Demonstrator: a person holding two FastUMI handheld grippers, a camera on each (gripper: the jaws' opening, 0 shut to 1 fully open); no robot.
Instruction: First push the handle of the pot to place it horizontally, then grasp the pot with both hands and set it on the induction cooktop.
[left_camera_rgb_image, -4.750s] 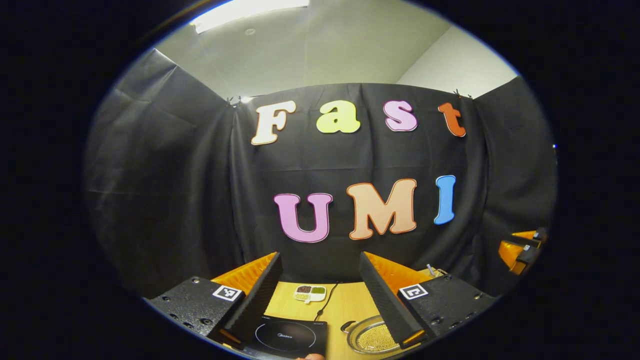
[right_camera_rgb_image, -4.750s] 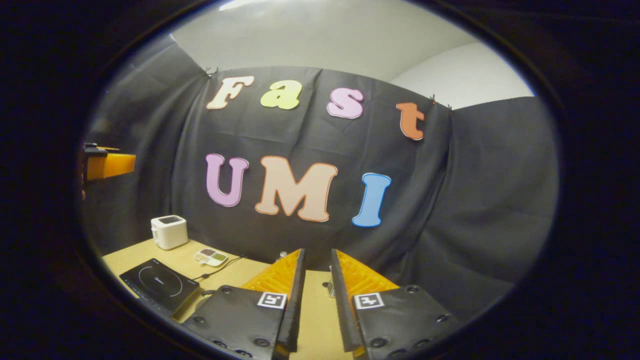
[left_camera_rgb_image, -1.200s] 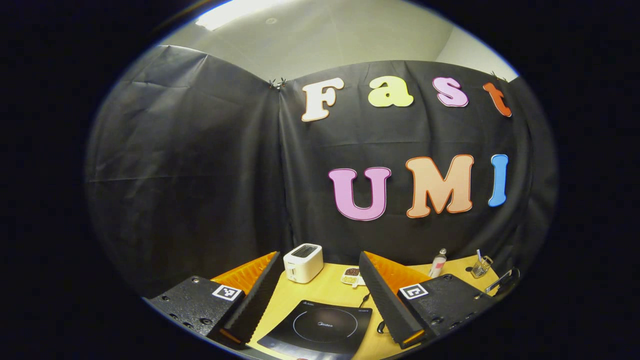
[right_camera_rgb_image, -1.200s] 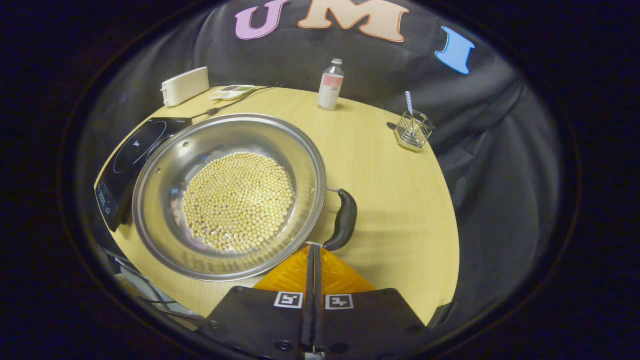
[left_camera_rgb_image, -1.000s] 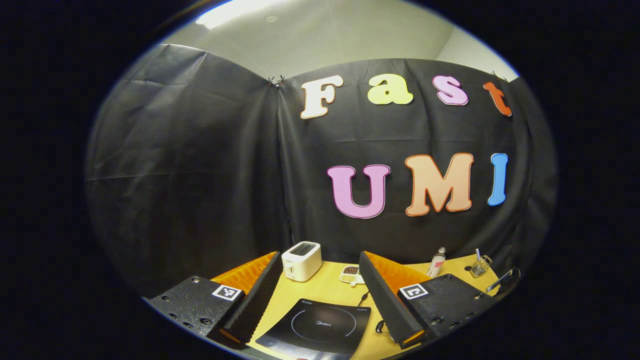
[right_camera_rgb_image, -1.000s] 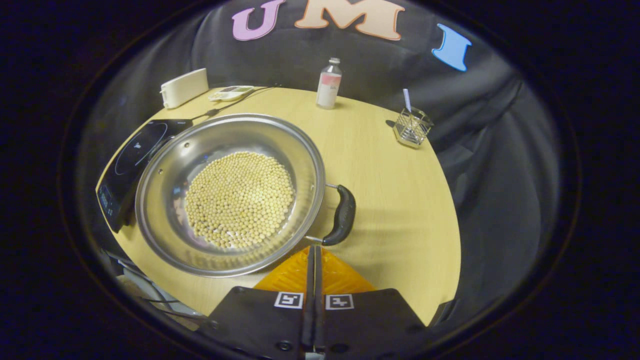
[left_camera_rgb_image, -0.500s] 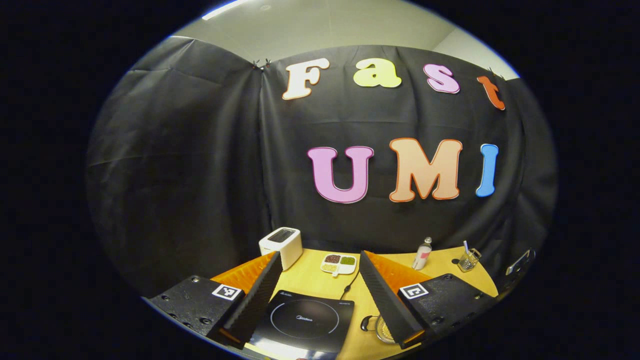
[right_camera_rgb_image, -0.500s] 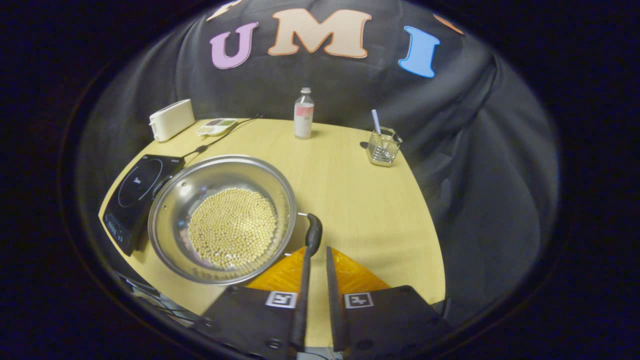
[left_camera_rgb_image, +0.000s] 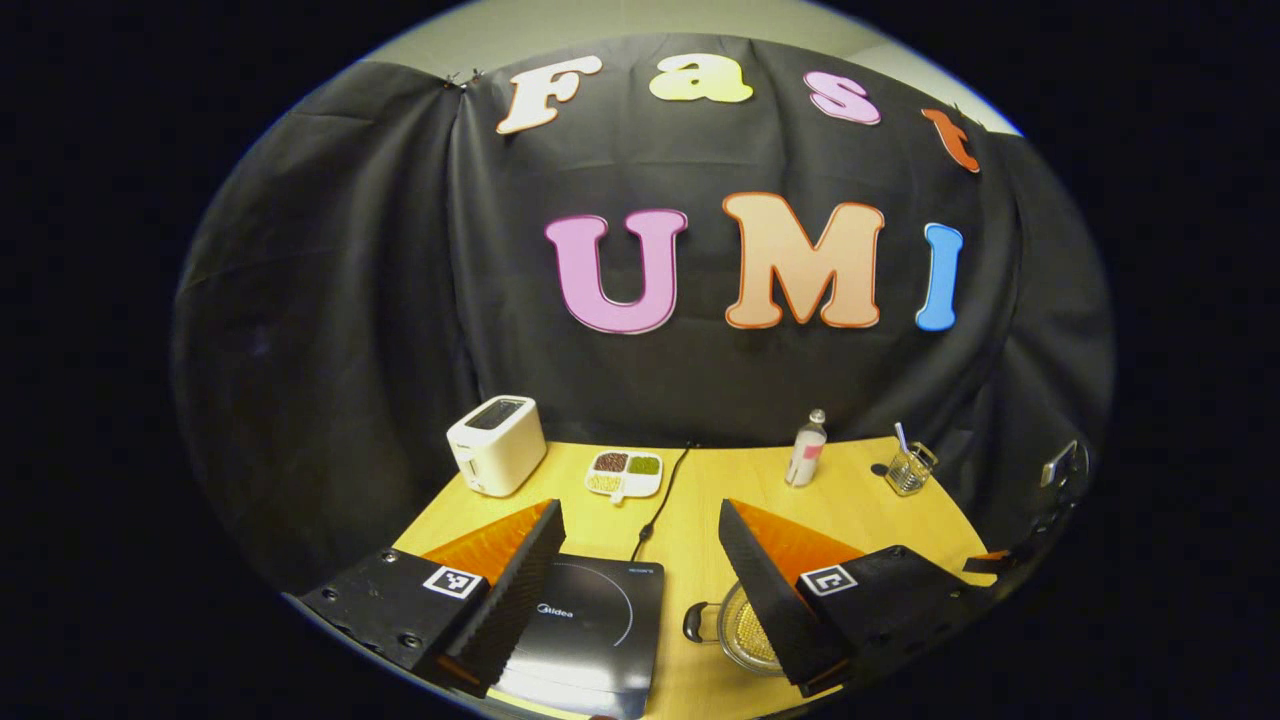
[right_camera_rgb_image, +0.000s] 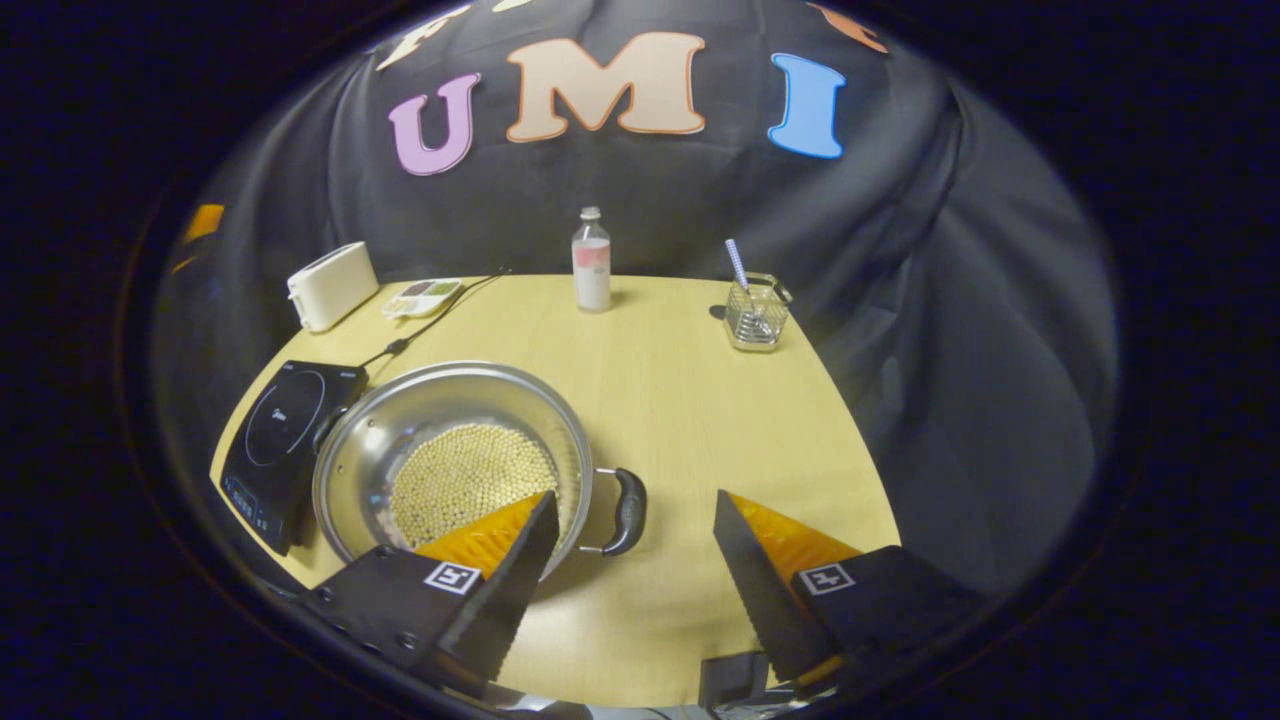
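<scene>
Pot (right_camera_rgb_image: 455, 465) sits on the counter (right_camera_rgb_image: 690, 400), cooktop (right_camera_rgb_image: 285, 450) touching at its 9 o'clock. Right tongs (right_camera_rgb_image: 635, 560), pressed together a second ago, now gape around the handle (right_camera_rgb_image: 630, 510) at 3 o'clock (pushing looks done). Left tongs (left_camera_rgb_image: 640, 580) apart, nearing.

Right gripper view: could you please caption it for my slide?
Open tongs hover over the pot's side handle, cooktop alongside.
</scene>
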